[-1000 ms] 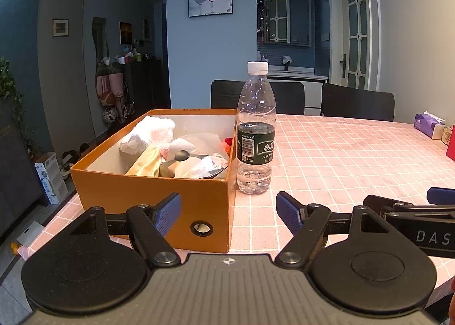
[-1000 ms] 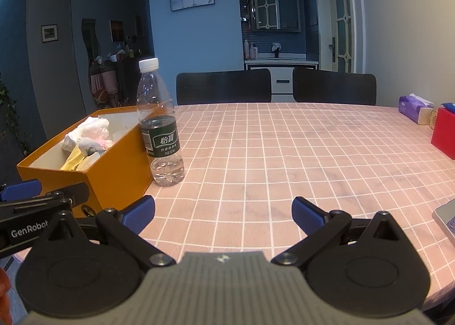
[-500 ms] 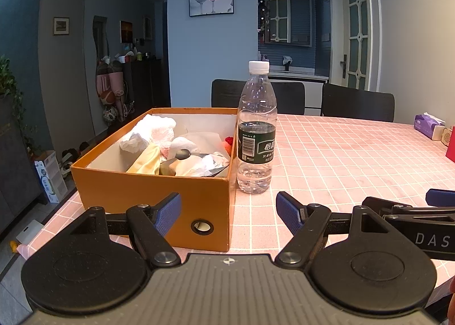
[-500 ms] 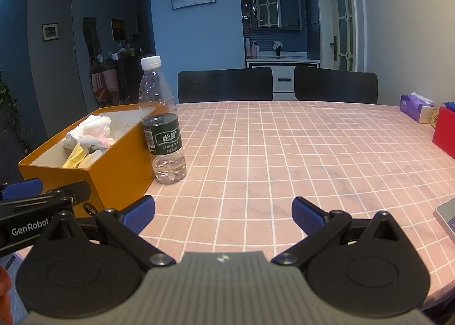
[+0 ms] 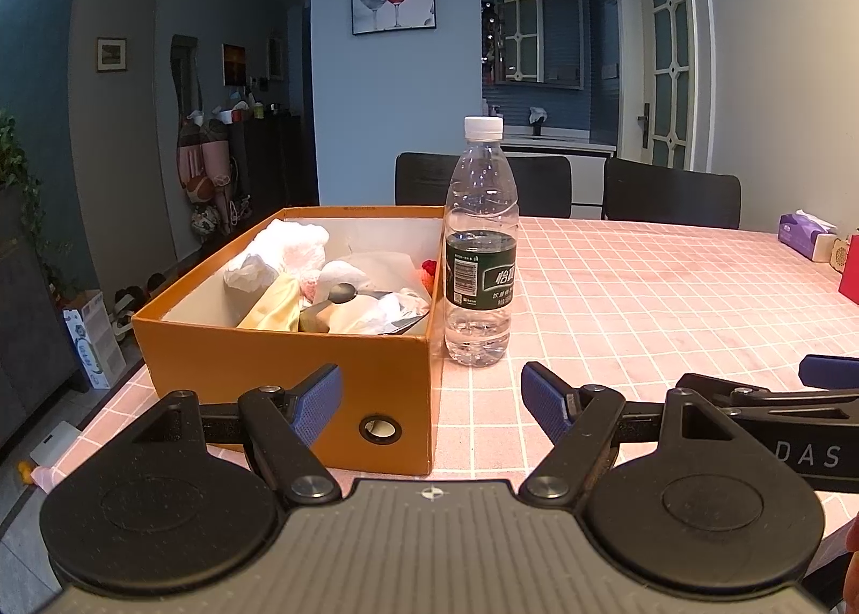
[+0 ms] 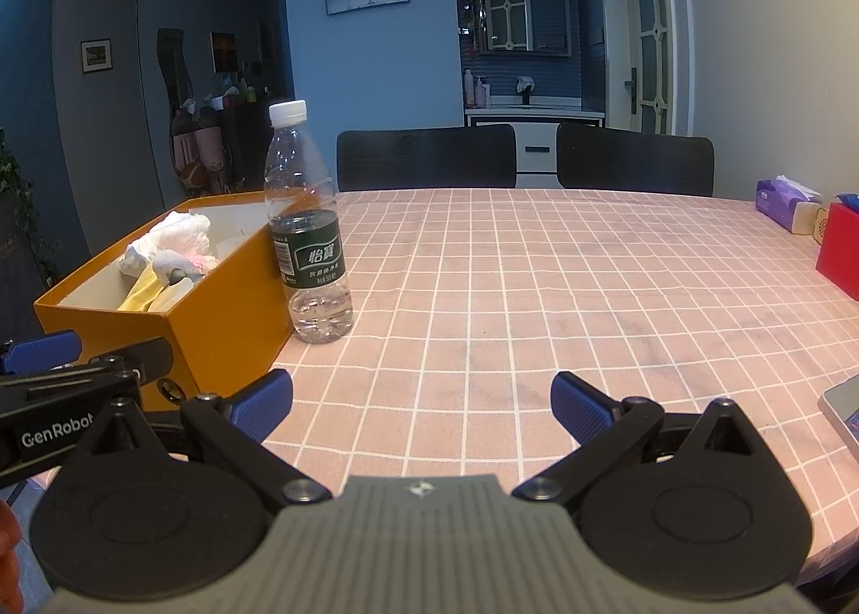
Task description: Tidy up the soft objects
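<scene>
An orange cardboard box [image 5: 279, 367] [image 6: 225, 313] sits at the table's left end, filled with soft things: white cloths [image 5: 284, 248] [image 6: 177, 232], a yellow cloth [image 5: 274, 308] and a red knitted piece [image 5: 428, 267]. My left gripper [image 5: 432, 399] hovers open just in front of the box's near wall, nothing between its blue pads. My right gripper [image 6: 421, 402] stands open over the tablecloth to the right of the box, also empty. Each gripper shows at the edge of the other's view.
A clear water bottle [image 5: 481, 248] [image 6: 308, 232] with a green label stands against the box's right side. Two black chairs [image 6: 427, 157] line the far edge. A purple tissue pack [image 6: 784, 203], a red box [image 6: 840, 251] and a grey device corner [image 6: 843, 399] lie at right.
</scene>
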`<state>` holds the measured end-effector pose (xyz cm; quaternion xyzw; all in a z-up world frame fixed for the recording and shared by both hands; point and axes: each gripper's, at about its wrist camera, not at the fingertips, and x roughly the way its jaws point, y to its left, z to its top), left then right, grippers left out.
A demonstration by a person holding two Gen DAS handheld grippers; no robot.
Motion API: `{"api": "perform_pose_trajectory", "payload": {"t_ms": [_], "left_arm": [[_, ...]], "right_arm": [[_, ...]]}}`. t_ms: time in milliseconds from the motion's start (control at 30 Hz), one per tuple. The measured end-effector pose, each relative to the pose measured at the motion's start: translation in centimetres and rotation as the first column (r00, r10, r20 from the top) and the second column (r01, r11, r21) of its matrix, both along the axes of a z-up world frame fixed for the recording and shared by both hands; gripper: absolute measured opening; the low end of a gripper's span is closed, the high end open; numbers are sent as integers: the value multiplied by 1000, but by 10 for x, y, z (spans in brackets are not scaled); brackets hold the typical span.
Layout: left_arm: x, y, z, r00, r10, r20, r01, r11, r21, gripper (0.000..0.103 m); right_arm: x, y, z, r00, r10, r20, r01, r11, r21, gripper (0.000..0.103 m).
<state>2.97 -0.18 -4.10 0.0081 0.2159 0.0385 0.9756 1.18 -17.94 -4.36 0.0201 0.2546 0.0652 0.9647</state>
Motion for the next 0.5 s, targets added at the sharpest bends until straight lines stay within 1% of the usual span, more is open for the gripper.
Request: {"api": "perform_pose_trajectory", "payload": {"t_ms": [500], "left_arm": [[3, 0, -3, 1000, -13, -2, 13, 1000, -7, 89]], "right_arm": [[5, 2, -4, 1000, -5, -21, 5, 1000, -6, 100]]}}
